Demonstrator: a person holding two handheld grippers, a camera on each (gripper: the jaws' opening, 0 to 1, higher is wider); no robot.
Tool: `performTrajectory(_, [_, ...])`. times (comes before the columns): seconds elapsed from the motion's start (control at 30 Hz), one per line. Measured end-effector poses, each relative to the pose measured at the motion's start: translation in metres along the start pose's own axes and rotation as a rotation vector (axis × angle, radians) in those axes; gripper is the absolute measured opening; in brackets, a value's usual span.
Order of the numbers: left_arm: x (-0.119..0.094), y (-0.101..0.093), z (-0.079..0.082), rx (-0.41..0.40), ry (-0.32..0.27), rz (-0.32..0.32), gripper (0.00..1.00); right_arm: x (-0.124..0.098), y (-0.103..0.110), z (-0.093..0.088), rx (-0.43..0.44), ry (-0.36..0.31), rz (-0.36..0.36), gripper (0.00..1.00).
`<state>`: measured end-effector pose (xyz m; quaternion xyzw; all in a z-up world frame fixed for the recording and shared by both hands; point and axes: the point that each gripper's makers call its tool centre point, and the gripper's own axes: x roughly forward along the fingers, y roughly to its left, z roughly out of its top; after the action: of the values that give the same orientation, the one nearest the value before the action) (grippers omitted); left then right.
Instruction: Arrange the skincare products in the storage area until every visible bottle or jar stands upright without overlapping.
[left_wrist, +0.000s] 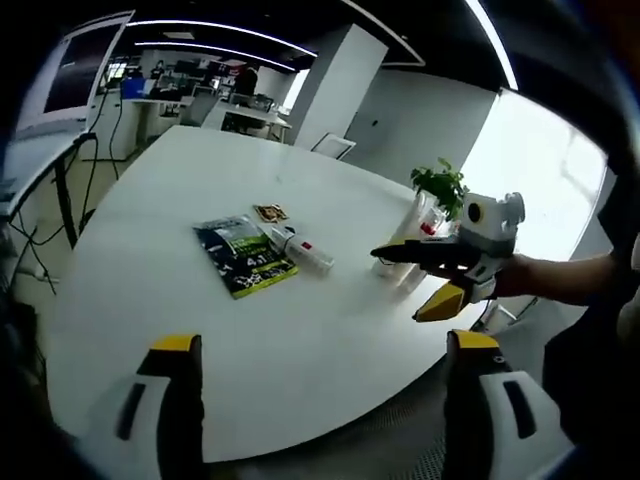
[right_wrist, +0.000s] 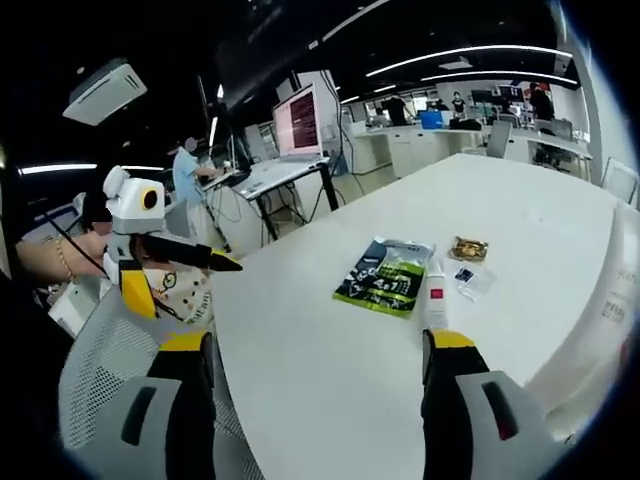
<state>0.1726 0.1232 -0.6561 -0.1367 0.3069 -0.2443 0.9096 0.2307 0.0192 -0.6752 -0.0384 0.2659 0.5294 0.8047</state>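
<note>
A white tube (left_wrist: 302, 251) with a red label lies flat on the white table (left_wrist: 150, 300), next to a dark green pouch (left_wrist: 243, 256). The right gripper view has the same white tube (right_wrist: 435, 293) and green pouch (right_wrist: 387, 275) just beyond my right gripper (right_wrist: 318, 342), which is open and holds nothing. My left gripper (left_wrist: 325, 343) is open too, hovering over the table's near edge. The right gripper (left_wrist: 397, 285) reaches in from the right, open, partly hiding pale bottles (left_wrist: 425, 215) beside a plant. The left gripper (right_wrist: 190, 290) hangs open off the table's left edge.
A small brown packet (left_wrist: 270, 212) and a clear sachet (right_wrist: 468, 280) lie past the pouch. A potted plant (left_wrist: 440, 185) stands near the table's far right edge. A white mesh chair (right_wrist: 100, 380) sits by the table edge. Desks and a monitor (right_wrist: 300, 120) stand behind.
</note>
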Motion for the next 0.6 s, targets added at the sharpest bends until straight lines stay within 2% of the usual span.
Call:
performTrajectory(0.13, [0.0,0.002,0.002,-0.002,-0.001,0.005,0.95,0.006,-0.009,0.002,0.022,-0.011,-0.015,0.85])
performTrajectory(0.33, [0.001,0.006,0.001,-0.012,0.001,0.011,0.94,0.015,-0.023,0.012,0.007,-0.001,-0.066,0.8])
performTrajectory(0.6, [0.006,0.001,0.002,-0.02,-0.008,-0.018,0.93,0.035,-0.043,0.018,0.013,0.016,-0.104,0.75])
